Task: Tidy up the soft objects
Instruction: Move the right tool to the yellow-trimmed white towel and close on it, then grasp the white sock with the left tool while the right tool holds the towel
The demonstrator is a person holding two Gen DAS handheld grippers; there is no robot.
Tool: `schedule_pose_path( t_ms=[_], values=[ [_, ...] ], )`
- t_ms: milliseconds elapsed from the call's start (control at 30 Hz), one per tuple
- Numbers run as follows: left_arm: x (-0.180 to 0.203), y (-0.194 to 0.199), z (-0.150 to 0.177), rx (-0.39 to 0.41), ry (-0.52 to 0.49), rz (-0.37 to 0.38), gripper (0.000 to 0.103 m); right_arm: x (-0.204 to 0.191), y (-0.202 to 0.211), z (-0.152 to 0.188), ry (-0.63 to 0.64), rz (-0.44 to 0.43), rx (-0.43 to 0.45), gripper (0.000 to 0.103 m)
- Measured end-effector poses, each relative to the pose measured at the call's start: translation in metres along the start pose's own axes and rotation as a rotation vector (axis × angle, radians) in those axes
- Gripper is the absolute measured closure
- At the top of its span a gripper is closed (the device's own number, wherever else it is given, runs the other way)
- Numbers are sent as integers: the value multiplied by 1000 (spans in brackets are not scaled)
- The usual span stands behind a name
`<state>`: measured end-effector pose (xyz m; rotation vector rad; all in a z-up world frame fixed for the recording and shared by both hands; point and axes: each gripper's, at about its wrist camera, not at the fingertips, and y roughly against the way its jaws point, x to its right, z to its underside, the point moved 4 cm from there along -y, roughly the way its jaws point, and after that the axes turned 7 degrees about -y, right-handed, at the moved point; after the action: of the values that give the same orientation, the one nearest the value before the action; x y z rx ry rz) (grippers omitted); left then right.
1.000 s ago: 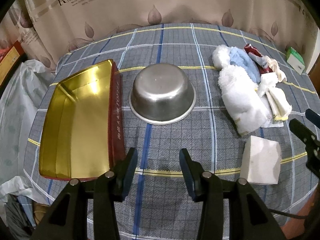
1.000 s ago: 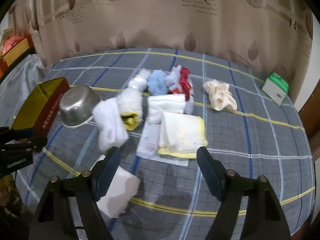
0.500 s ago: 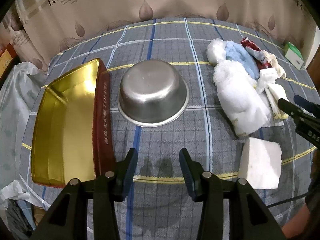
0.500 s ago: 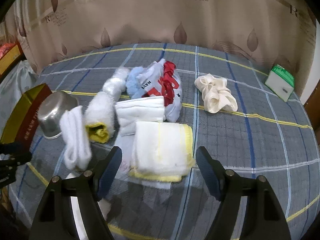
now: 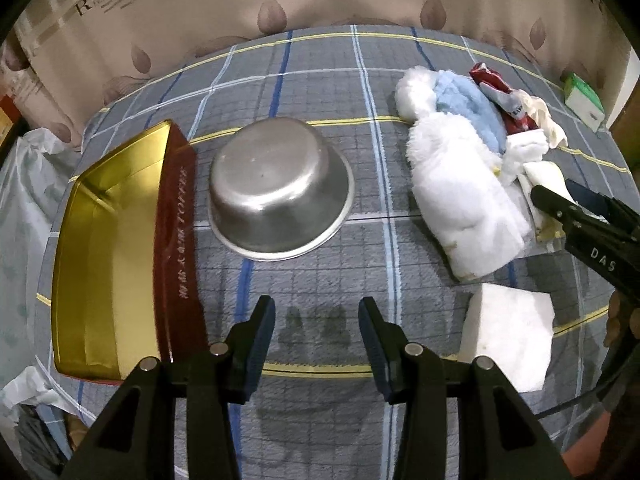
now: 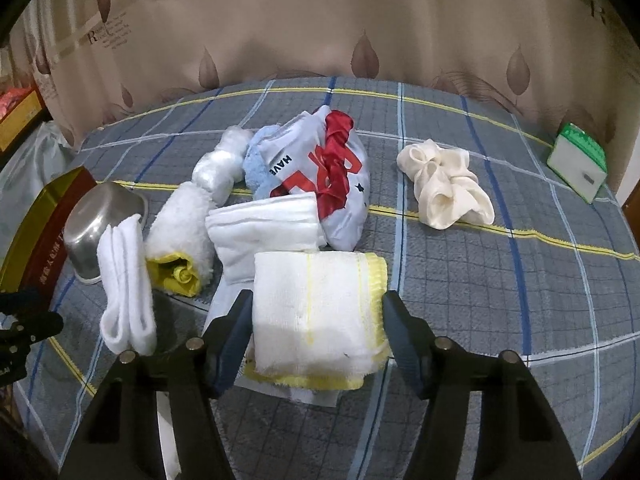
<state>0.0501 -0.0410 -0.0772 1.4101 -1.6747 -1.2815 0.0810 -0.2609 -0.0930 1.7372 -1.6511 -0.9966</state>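
As the right tongs (image 6: pixel 316 332) are closing around the folded yellow-edged towel (image 6: pixel 320 312) on the counter (image 6: pixel 500 300) (left tongs (image 5: pixel 316 334) half open, empty), they may also pinch the paper sheet (image 6: pixel 316 394) beneath.

A grey checked tablecloth (image 5: pixel 304 272) with blue, white and yellow lines covers the table. In the left wrist view, a steel bowl (image 5: pixel 280 188) lies upside down in the middle of the frame. Just beside it, at the left, is an open red tin box (image 5: pixel 108 248) with a golden inside. A green and white small box (image 6: pixel 578 162) stands at the right edge of the right wrist view. Behind, at the top, hangs a beige curtain (image 6: pixel 320 28) with leaf prints and letters.
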Motion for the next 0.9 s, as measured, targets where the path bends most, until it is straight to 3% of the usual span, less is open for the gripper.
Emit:
schedule_pose_path(
  t_ms=[167,400,433,467,733,900],
  values=[
    [11,4,-6,3,-11,25,59,4,8,2,-3,-11,21,52],
    [28,16,-23,15,-12,79,59,16,28,13,-11,-1,46,55],
    [31,17,-26,15,-12,85,59,19,30,14,-11,-3,48,62],
    [33,17,-29,13,-13,95,59,21,32,15,-13,1,49,63],
    [60,12,-43,-17,-22,141,59,32,41,22,-15,-8,47,63],
    [64,12,-48,-21,-6,121,59,34,39,29,2,8,20,64]
  ],
)
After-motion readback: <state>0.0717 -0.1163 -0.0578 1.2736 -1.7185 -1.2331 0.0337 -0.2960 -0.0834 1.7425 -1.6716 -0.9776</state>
